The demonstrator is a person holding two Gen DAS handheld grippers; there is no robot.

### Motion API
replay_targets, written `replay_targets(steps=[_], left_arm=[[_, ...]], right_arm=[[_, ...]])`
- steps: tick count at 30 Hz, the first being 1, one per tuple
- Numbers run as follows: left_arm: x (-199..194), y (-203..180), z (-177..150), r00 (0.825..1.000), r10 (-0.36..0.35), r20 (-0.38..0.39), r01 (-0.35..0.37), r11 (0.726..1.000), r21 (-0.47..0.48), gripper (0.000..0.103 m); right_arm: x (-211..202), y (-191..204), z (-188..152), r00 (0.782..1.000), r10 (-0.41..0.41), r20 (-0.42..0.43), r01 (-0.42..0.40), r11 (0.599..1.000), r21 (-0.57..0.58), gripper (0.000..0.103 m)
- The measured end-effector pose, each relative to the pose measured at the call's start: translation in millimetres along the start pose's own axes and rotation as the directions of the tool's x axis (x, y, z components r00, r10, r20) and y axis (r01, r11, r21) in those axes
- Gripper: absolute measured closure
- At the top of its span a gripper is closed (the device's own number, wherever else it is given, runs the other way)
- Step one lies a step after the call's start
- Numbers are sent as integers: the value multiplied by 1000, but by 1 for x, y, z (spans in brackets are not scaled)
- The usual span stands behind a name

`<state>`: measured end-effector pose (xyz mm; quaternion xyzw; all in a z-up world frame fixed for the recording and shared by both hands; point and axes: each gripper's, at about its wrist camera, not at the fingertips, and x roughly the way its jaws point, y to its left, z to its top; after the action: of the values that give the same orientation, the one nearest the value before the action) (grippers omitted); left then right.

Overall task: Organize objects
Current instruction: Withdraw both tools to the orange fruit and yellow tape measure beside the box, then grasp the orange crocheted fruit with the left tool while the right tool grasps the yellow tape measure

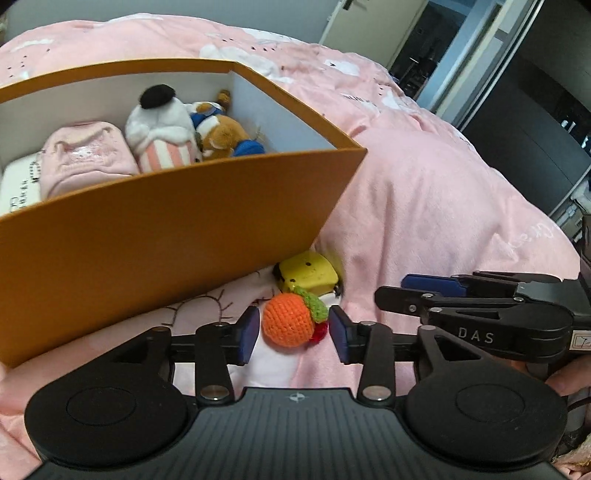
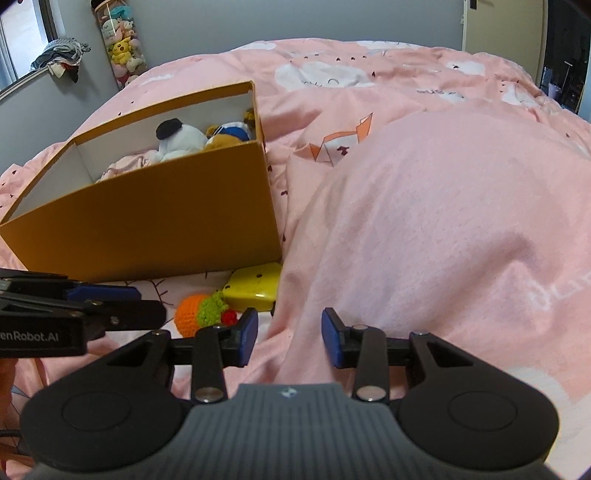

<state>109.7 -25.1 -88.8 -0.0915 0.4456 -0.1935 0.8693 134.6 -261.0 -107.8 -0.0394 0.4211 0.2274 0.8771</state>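
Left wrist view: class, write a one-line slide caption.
Open left gripper straddles a crocheted orange beside the toy-filled box.

— What sort of room is this?

— A bedroom. A bed fills most of both views, covered by a pink quilt [image 2: 424, 206] printed with white cartoon shapes and small dark marks, bunched into a big mound on the right.

— And the walls?

— The wall [image 2: 295, 22] behind the bed is plain grey. In the left corner there is a window [image 2: 22, 40] with daylight, and clothes [image 2: 61, 57] heaped on its sill. Beside it stands a tall clear tube [image 2: 120, 40] stuffed with plush toys.

— Anything on the other side?

— A pale door frame [image 1: 354, 22], then a dark doorway [image 1: 439, 44] and dark cabinets [image 1: 546, 122]; that side is much dimmer.
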Motion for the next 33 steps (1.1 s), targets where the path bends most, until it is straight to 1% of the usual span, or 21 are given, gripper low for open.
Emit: replay_targets(steps=[6,9,14,20,22,24,27,30,31,32,33], left_arm=[[18,-11,-1,999,43,-9,-42,997,68,53],[29,-12,-1,998,60,-24,-58,995,77,53],[44,-7,-2,998,43,-40,-41,998,50,48],[54,1,-5,998,13,-61,-12,1000,21,51],[51,3,-6,998,12,-62,-11,1000,17,52],[45,4,-5,998,27,-65,-26,1000,15,53],[29,7,-6,994,89,-67,-88,996,25,53],[13,18,-5,989,136,-61,-137,991,-9,53],[9,21,-4,989,136,-59,-137,990,-20,53],[5,25,-3,989,141,-52,-142,989,-37,53],[2,28,-2,988,147,-45,-149,987,-52,53]], right_arm=[[5,-2,-3,1000,15,-13,-15,1000,16,64],[6,-4,-3,1000,27,-9,-26,999,26,64],[7,-5,-3,998,61,4,-62,998,31,64],[5,0,1,992,119,46,-119,993,9,64],[6,4,4,989,139,59,-138,990,-10,64],[9,9,7,987,149,58,-148,989,-31,64],[17,13,13,987,155,45,-153,987,-40,63],[28,17,20,988,151,25,-150,988,-31,60],[32,18,22,990,142,15,-142,990,-28,59],[38,20,23,991,133,5,-133,991,-28,53],[42,22,24,992,127,-1,-127,991,-29,50]])
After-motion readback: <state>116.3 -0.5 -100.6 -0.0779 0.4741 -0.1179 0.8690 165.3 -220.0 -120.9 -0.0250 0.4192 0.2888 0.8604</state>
